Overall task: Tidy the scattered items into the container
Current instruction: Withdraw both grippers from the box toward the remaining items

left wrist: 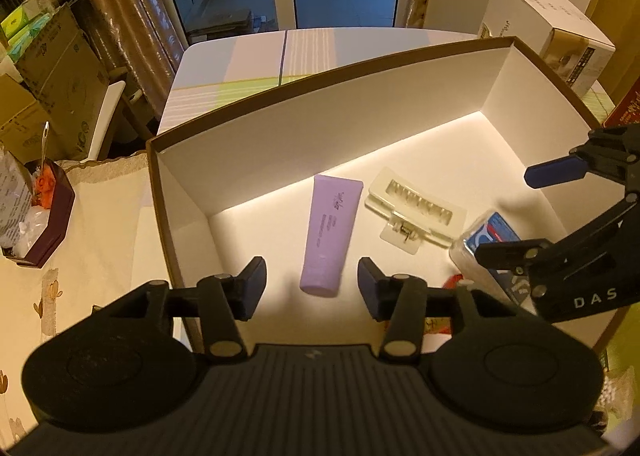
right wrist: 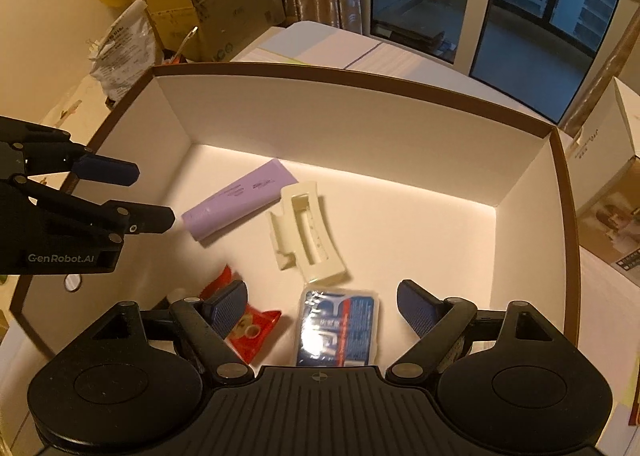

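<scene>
Left wrist view — the left gripper (left wrist: 311,288) hangs over the near edge of the container (left wrist: 360,67), a white-lined box with a brown rim standing on the table (left wrist: 100,240); its blue pads are spread wide and hold nothing. Directly between and beyond them lies the lilac tube (left wrist: 330,240), flat on the box floor, cap end nearest. To its right sit the cream hair clip (left wrist: 416,209), then the blue-and-clear floss pack (left wrist: 490,240), partly hidden by the right gripper (left wrist: 520,211), which enters from the right, tilted downward, also released and empty. A scrap of red packet (left wrist: 456,280) shows at the near wall. Judgement: every task item in sight already rests inside; the step in hand looks like a release and withdrawal, best done by lifting straight up, clear of the rim, so no finger drags an item or nudges the wall. Right wrist view — the right gripper (right wrist: 320,310) is poised low over the box floor, jaws wide apart, nothing between the pads; the floss pack (right wrist: 338,328) lies just below centre, the red snack packet (right wrist: 250,330) under its left finger, the hair clip (right wrist: 308,234) and lilac tube (right wrist: 236,203) farther in. The left gripper (right wrist: 154,193) reaches in from the left, level, open, its lower fingertip just beside the tube's cap — whether touching cannot be told.
</scene>
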